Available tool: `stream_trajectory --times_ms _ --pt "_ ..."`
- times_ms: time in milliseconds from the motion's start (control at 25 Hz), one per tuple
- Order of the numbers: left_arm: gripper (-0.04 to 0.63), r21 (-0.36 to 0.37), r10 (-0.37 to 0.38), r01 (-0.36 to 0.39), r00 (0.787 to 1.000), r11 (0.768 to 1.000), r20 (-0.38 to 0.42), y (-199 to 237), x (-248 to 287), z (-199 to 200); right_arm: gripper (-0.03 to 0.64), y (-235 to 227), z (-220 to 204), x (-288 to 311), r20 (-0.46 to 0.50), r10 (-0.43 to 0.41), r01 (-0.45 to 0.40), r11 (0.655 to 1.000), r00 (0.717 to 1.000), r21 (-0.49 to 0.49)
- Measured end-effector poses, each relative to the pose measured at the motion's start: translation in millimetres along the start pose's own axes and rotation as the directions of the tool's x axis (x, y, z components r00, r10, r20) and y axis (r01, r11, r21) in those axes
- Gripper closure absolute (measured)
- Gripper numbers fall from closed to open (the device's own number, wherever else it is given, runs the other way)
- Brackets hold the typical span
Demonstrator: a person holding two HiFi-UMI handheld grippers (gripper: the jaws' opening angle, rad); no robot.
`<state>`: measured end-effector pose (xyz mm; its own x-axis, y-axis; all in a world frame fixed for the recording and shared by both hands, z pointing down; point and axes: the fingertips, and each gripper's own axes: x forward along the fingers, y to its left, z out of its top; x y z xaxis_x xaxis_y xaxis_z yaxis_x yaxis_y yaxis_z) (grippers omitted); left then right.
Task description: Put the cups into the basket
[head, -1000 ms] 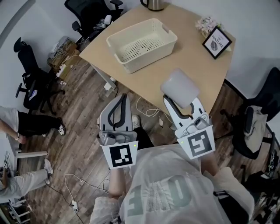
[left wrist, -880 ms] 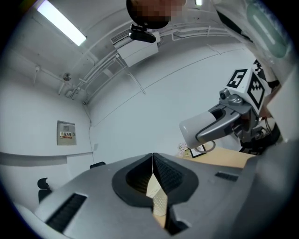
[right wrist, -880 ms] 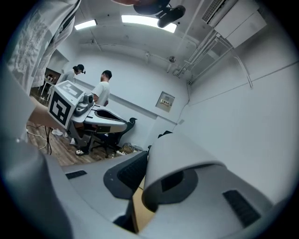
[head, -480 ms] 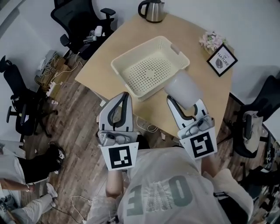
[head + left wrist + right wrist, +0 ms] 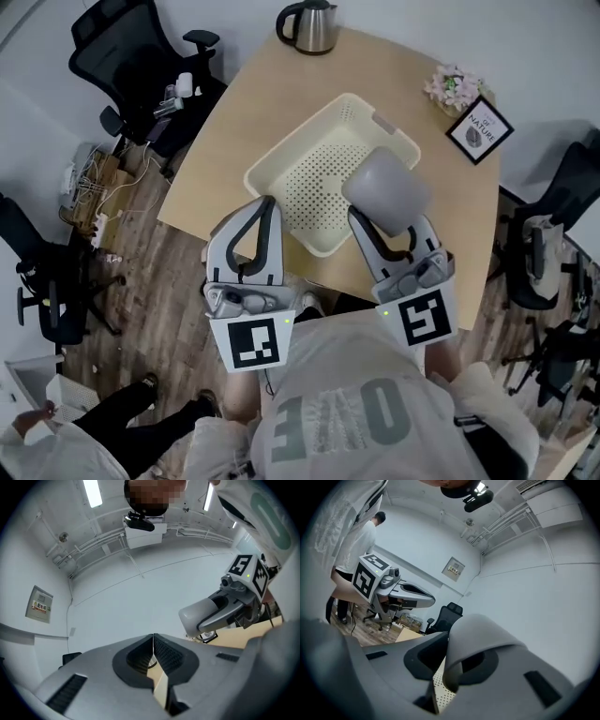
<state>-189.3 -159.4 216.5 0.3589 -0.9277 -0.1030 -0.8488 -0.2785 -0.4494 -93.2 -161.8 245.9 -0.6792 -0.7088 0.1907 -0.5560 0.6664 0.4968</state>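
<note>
A cream perforated basket point(image 5: 281, 155) stands on the wooden table point(image 5: 253, 94). My right gripper point(image 5: 377, 221) is shut on a pale grey cup point(image 5: 386, 190), held on its side above the basket's near right corner. In the right gripper view the cup point(image 5: 478, 634) fills the space between the jaws, with the basket's holed floor point(image 5: 440, 688) below it. My left gripper point(image 5: 265, 206) hangs over the table's near edge, just left of the basket. Its jaws meet point(image 5: 153, 639) with nothing between them. I see no other cup.
A steel kettle point(image 5: 309, 26) stands at the table's far edge. A framed picture point(image 5: 480, 129) and small flowers point(image 5: 448, 82) sit at the far right corner. Black office chairs point(image 5: 141, 56) stand left and right point(image 5: 553, 234). Another person's legs point(image 5: 141, 422) show at bottom left.
Both grippers have come forward over the table. The cup, earlier short of the basket, is now above its near right corner. The jaws have not changed.
</note>
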Motion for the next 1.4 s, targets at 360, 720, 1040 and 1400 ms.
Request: stream_trajectory --times_ms 360,720,1040,1400 --pt "0.584 -0.069 -0.012 0.01 1.0 0.998 -0.029 -3.3 43.8 -12.6 0.561 -48.4 -28.4 25.3 -0.106 0.031 -0.044 0.991 0.994 -0.123" --pt "0.584 -0.051 0.02 -0.028 0.988 0.998 -0.151 2.6 71.7 -61.6 0.561 -49.0 -75.1 88.9 -0.31 0.294 -0.385 0.876 0.904 -0.291" --pt "0.584 -0.034 -0.005 -0.004 0.968 0.999 -0.253 -11.2 88.9 -99.1 0.561 -23.0 -174.7 118.5 -0.622 0.482 -0.755 0.585 0.617 -0.295" --pt "0.584 -0.071 0.007 -0.032 0.944 0.997 -0.33 -16.5 86.3 -139.3 0.563 14.8 -248.5 132.7 -0.797 0.503 -0.932 0.301 0.334 -0.201"
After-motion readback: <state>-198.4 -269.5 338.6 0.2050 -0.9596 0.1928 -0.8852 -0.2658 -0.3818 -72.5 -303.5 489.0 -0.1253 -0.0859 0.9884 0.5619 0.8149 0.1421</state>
